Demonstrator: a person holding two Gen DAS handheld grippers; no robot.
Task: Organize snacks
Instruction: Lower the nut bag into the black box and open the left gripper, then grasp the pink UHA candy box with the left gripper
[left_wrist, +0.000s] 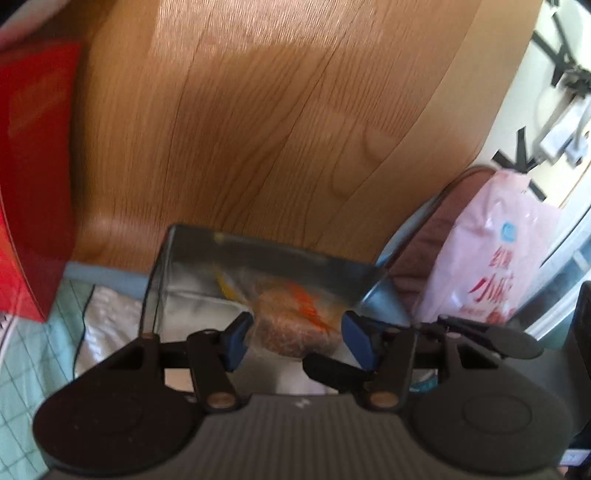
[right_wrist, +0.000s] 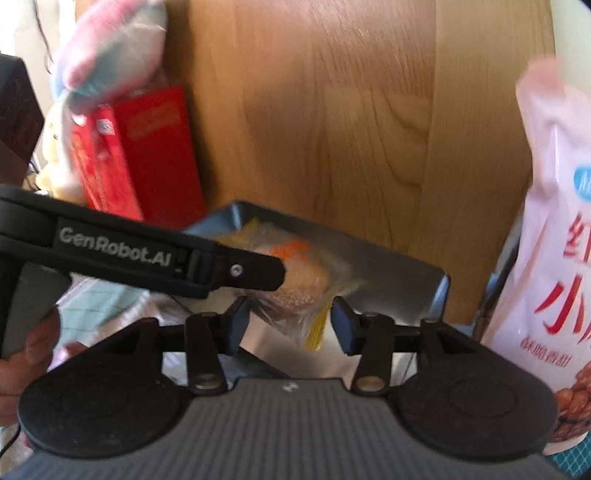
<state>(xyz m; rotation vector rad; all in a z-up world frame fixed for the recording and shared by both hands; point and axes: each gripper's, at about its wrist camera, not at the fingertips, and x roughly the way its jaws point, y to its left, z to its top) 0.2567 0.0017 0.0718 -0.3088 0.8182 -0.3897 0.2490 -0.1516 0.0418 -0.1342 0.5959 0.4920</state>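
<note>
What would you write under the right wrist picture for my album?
A wrapped round cake sits in a metal tray beyond the right gripper.

Everything is smeared by motion blur. Between the right gripper's (right_wrist: 290, 325) fingers, the wrapped snack (right_wrist: 303, 277) is partly hidden by the left gripper's (left_wrist: 295, 332) dark arm, its print unreadable. Right of those fingers, the pink bag (right_wrist: 554, 229) is cut off by the edge. Left of them, the red box's (right_wrist: 147, 155) lettering blurs away.

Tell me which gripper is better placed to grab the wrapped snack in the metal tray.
Probably the right gripper: the wrapped snack sits just ahead between its open fingers, while the left gripper comes across from the side.
</note>
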